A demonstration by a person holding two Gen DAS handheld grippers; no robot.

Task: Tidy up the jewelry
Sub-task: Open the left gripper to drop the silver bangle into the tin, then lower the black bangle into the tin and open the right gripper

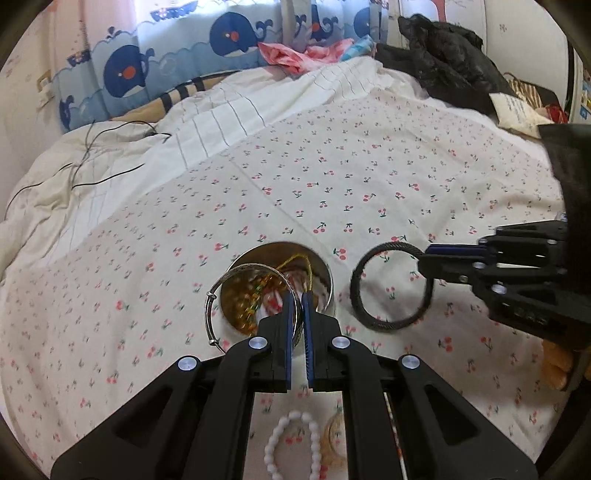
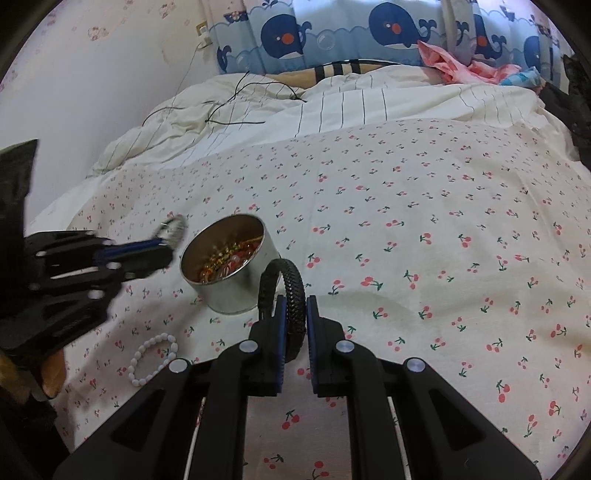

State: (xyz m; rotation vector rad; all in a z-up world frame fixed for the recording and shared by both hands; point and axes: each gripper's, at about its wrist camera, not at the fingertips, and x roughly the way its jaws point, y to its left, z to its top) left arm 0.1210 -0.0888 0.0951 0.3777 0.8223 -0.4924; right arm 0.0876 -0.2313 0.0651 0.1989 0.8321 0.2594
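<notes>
A round metal tin [image 1: 325, 273] [image 2: 236, 291] with beaded jewelry inside stands on the cherry-print bed sheet. My left gripper [image 1: 298, 299] is shut on a silver bangle [image 1: 218, 295] and holds it over the tin's near rim; the bangle also shows blurred in the right wrist view [image 2: 173, 229]. My right gripper [image 2: 294, 306] is shut on a black braided bracelet [image 2: 291, 295], held just right of the tin; it shows as a black ring in the left wrist view [image 1: 391, 286]. A white bead bracelet [image 1: 291, 443] [image 2: 153, 358] lies on the sheet near me.
An amber translucent bracelet [image 1: 334, 435] lies beside the white one. A rumpled striped quilt [image 1: 207, 122] with a black cable [image 1: 92, 155] lies at the back left. Dark clothing [image 1: 443, 59] is piled at the back right. Whale-print padding [image 2: 332, 33] lines the far side.
</notes>
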